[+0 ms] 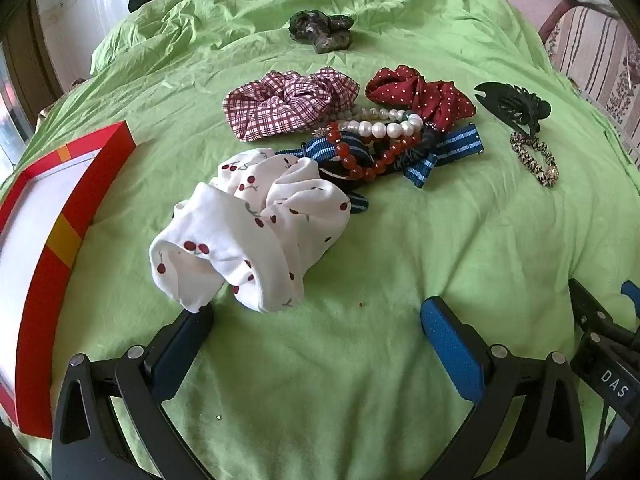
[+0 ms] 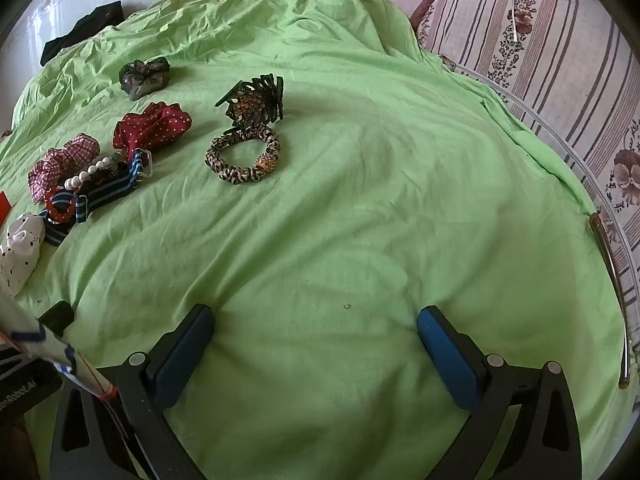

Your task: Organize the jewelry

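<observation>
The red box (image 1: pixel 52 240) is cut off by the left wrist view's edge. The cherry-print scrunchie (image 1: pixel 248 232) lies on the green bed sheet (image 1: pixel 400 260), just ahead of the wide-open, empty left gripper (image 1: pixel 316 320). The pearl bracelet (image 1: pixel 380 124) is partly buried in the pile. The leopard-print hair tie (image 2: pixel 244 156) lies well ahead of the right gripper (image 2: pixel 316 324), whose jaws stand wide and empty.

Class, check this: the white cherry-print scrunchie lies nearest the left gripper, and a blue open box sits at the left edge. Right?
Not quite: the open box is red with orange bands, not blue, as the left wrist view shows. The white cherry-print scrunchie does lie nearest the left gripper.
</observation>
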`<state>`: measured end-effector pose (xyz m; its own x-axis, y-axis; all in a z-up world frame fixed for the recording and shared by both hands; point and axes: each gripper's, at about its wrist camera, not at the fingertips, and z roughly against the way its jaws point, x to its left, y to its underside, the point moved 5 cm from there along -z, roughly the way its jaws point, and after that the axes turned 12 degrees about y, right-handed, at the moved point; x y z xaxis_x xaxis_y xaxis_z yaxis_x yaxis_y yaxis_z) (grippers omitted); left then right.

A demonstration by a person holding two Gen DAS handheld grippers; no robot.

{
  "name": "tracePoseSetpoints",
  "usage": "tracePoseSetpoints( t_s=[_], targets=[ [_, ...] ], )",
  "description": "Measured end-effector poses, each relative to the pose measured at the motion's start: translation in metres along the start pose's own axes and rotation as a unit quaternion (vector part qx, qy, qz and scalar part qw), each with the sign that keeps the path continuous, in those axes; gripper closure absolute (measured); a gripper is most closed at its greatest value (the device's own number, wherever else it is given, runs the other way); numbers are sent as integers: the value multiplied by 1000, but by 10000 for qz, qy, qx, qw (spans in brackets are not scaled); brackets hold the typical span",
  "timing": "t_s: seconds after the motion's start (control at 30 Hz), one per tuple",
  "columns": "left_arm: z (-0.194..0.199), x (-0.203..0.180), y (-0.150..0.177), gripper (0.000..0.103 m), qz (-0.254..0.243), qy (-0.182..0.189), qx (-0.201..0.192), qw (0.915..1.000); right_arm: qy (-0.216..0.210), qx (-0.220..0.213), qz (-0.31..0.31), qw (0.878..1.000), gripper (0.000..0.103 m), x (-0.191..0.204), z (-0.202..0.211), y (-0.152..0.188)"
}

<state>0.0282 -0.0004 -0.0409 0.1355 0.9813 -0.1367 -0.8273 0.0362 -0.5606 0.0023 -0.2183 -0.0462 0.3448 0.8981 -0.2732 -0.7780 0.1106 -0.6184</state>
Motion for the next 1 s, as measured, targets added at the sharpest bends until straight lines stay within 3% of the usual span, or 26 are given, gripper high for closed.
tracePoseSetpoints(
  t_s=[0.17, 0.33, 0.47, 0.83, 1.0],
  targets=[
    [2, 3, 1, 0, -37, -96, 190, 9998, -35, 18, -18, 10000, 0, -1, 0, 0],
    [9, 2, 12, 0, -168, 151, 127, 9997, -234, 206, 35, 9995, 0, -3, 0, -2],
    [13, 2, 16, 0, -182, 142, 131, 9996, -254, 316, -78, 9991, 0, -3, -1, 0],
    [69, 7, 52, 0, -195, -104, -210, 9995, -287, 50, -72, 9995, 0, -5, 8, 6],
    [108, 11, 57, 0, -31, -93, -536, 9985, -130, -266, -228, 9993, 2, -12, 32, 14]
  ],
)
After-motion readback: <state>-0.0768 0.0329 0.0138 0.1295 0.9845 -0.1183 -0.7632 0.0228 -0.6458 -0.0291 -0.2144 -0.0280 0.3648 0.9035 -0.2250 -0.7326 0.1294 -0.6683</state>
